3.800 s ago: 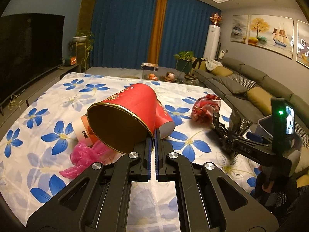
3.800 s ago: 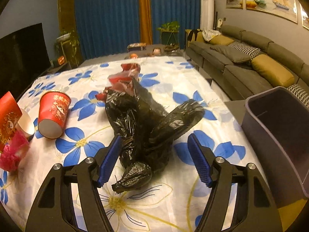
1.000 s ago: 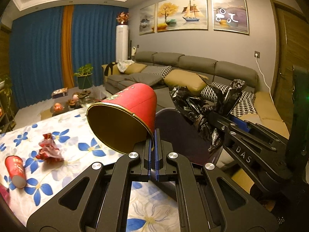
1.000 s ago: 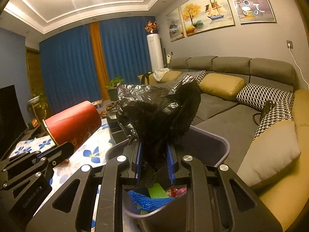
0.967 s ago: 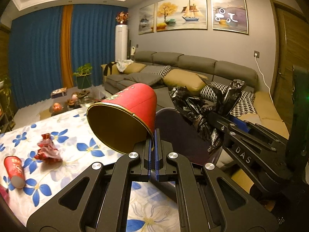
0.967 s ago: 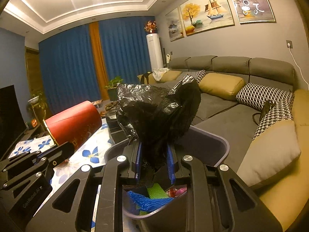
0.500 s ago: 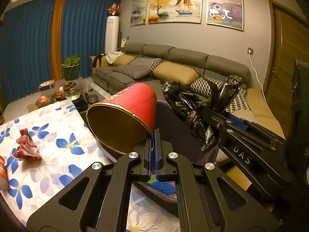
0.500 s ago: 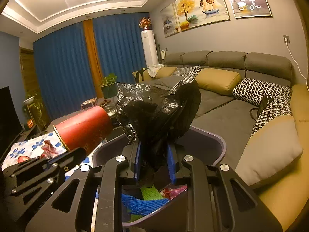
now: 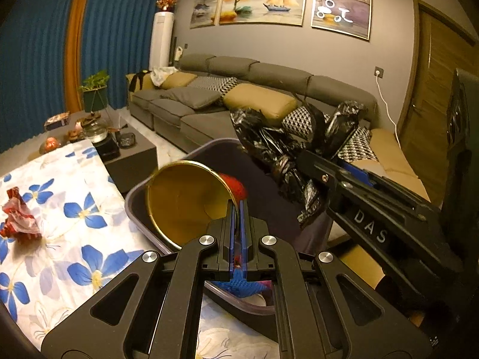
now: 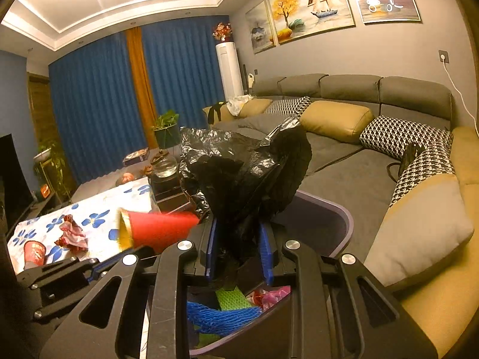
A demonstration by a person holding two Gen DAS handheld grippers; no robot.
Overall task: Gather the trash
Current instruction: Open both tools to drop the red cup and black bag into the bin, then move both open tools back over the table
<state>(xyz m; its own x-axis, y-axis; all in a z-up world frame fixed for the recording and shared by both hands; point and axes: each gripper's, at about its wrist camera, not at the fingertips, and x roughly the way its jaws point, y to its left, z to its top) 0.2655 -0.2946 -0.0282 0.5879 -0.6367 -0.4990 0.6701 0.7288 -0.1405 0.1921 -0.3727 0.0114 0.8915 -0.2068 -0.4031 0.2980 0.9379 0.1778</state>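
Observation:
My left gripper [image 9: 238, 209] is over the grey trash bin [image 9: 134, 197]. Its jaws stand slightly apart, and the red paper cup [image 9: 188, 200] with a gold inside tilts down into the bin; in the right wrist view the cup [image 10: 158, 230] is blurred. My right gripper [image 10: 239, 239] is shut on a crumpled black plastic bag [image 10: 239, 167] above the bin [image 10: 341, 218]; the bag also shows in the left wrist view [image 9: 284, 152]. Blue and green netting [image 10: 221, 314] lies inside the bin.
The table with the blue-flower cloth [image 9: 60, 239] is left of the bin. On it lie a crumpled red wrapper [image 9: 18, 221] and another red cup [image 10: 33, 252]. A grey sofa [image 10: 344, 149] with cushions runs behind and to the right.
The left gripper's jaws have parted a little and the red cup has tipped and dropped towards the bin. The right gripper still holds the black bag over the bin.

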